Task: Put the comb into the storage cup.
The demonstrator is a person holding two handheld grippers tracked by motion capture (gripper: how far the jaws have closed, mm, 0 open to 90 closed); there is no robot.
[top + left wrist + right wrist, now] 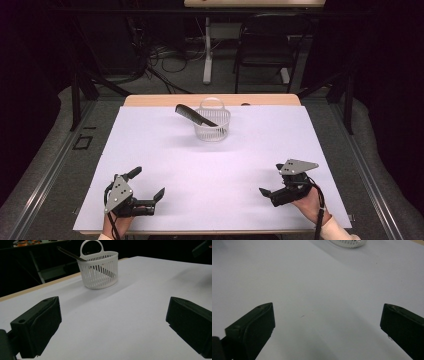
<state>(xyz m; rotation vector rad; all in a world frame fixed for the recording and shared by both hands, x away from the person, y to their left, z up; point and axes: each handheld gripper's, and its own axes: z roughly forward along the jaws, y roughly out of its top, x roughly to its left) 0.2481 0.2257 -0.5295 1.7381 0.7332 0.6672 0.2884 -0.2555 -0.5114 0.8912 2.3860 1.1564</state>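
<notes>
A black comb [195,115] leaned in the white slotted basket [213,125] at the tabletop's [165,165] far edge, handle jutting out. It looked light, stiff and slick, best pinched by that handle. Left tongs [148,184] and right tongs [270,180] stood wide, empty, well short of the basket.

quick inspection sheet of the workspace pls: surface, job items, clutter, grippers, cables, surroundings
Surface: white sheet over a wooden table, flat, no spills seen.
Job's things: white slotted basket upright near the far edge; black comb leaning in it, one end sticking out over the rim to the left.
Clutter: nothing seen.
Grippers: left gripper and right gripper both open, holding nothing, at the near edge, apart from the basket.
Cables: a black cable trails from the right gripper along the person's wrist; loose cables lie on the floor beyond the table.
Surroundings: dark room, black chair and a white table leg behind.
</notes>
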